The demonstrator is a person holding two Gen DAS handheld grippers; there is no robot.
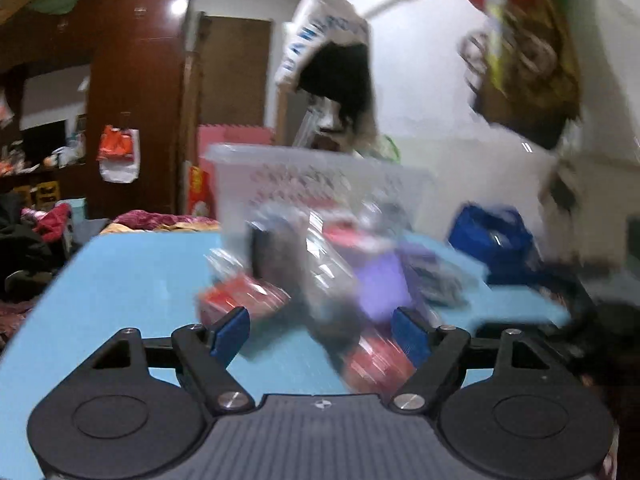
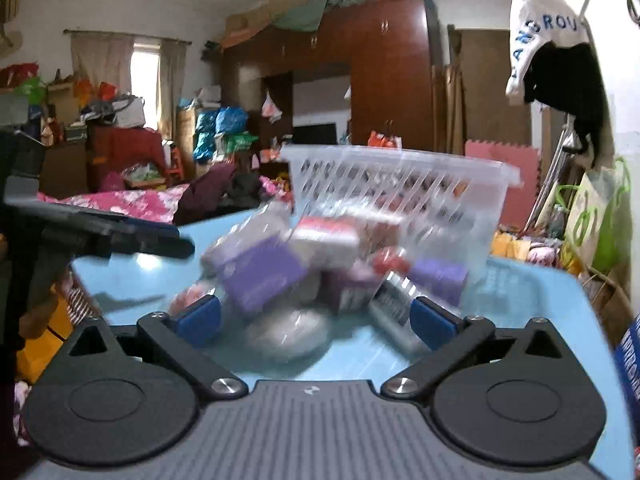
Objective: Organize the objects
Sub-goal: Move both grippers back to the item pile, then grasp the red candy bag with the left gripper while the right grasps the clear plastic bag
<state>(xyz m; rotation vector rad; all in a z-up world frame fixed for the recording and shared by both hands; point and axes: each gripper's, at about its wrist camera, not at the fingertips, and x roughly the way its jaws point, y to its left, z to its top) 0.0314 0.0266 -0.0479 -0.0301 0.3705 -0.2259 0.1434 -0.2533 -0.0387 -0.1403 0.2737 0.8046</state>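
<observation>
Both frames are blurred. The left gripper (image 1: 322,334) has its jaws spread wide with nothing clamped; just ahead of them a heap of small packets (image 1: 320,280) lies on the blue desk (image 1: 132,276). The right gripper (image 2: 316,318) is spread wider still, also empty, with the same heap beyond its jaws. Behind the heap stands a clear plastic basket (image 2: 400,184).

1 clear slotted basket (image 2: 400,184), 1 blue table (image 2: 540,300), at least 2 purple packets (image 2: 264,276) and 2 red ones (image 1: 240,296) (pile too blurred for exact counts).
</observation>
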